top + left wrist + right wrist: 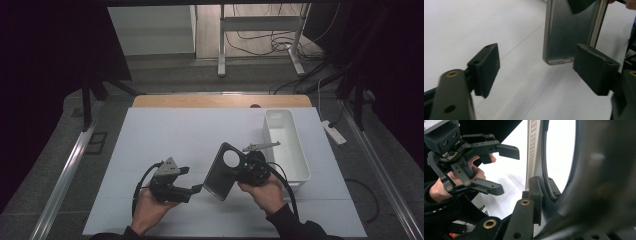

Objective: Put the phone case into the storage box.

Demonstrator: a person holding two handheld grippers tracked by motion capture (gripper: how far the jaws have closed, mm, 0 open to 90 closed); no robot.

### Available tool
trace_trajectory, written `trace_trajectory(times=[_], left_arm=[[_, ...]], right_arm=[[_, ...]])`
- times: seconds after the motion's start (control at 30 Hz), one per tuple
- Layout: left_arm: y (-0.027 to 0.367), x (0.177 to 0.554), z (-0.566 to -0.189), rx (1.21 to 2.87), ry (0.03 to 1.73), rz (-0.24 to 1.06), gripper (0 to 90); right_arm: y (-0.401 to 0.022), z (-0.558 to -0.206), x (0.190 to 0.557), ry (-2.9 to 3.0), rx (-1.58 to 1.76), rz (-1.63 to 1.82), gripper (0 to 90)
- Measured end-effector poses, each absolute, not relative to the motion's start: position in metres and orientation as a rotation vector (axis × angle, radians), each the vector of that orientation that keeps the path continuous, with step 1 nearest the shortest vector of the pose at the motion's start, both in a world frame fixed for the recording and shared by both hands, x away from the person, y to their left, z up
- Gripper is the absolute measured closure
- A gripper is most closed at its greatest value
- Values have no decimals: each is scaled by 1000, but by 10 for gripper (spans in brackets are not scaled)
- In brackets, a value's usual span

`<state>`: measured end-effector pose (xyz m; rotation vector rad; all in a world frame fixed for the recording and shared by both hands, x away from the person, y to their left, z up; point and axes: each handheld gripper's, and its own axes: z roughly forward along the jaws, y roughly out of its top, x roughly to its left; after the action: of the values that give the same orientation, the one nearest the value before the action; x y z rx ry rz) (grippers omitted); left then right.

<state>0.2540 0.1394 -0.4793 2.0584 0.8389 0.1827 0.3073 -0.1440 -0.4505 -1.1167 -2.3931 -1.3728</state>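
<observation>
High view: the right claw (240, 172) clamps a dark phone case (223, 171) with a round camera hole, held tilted above the white bench (165, 135), just left of the white bin (286, 145). The left claw (192, 180) stands wide with nothing gripped, its tips near the case's lower corner, pads (487, 68) clear of it

A white sheet (165, 145) is covering the wooden desk (200, 101); grey carpet (200, 75) is lying beyond, cables (270, 42) are trailing around metal legs (221, 50), and darkness is flanking both sides.
</observation>
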Motion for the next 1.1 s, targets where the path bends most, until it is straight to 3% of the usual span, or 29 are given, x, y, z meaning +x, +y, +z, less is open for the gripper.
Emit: trace_trajectory(times=[0.43,1.1], left_arm=[[156,257,-484,2057,818,68,1],[147,262,-488,2054,680,-11,0]], right_arm=[[-146,-446,305,-2506,-1018,-1356,865],[-141,-438,297,-2597,-809,-1353,865]])
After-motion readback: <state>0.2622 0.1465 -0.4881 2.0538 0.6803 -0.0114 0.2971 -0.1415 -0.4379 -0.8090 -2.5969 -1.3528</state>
